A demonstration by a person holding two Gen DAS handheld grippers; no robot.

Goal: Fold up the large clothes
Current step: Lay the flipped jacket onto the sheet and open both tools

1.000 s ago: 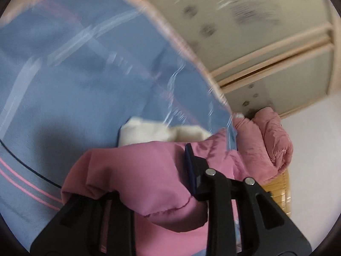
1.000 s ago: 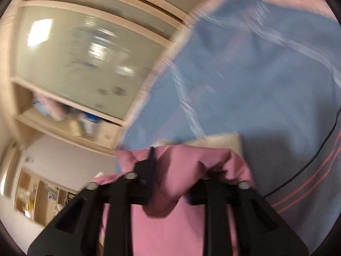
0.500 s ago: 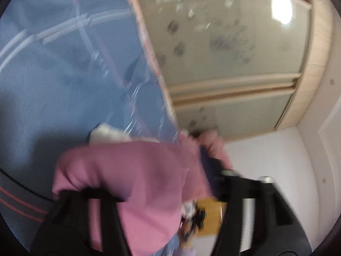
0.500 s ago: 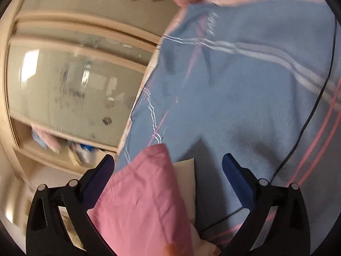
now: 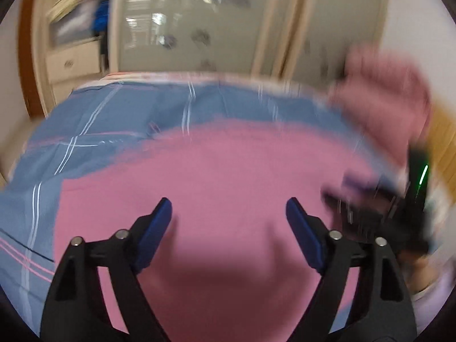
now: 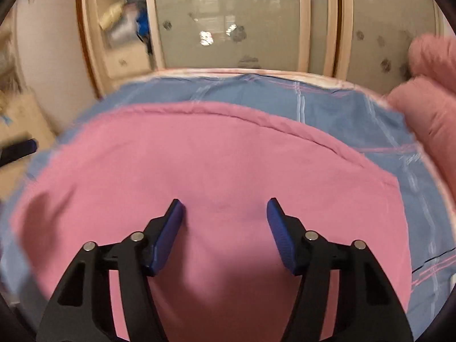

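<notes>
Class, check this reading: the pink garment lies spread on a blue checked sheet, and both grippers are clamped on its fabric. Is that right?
Not quite. The pink garment does lie spread on the blue checked sheet, but neither gripper clamps it: the left gripper stands open in the left wrist view, and the right gripper, now closing, has nothing between its pads.

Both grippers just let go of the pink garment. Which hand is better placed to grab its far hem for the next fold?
Probably right. The right gripper, closing on nothing, faces the sharp far hem of the pink garment. The left gripper's view is blurred.
</notes>
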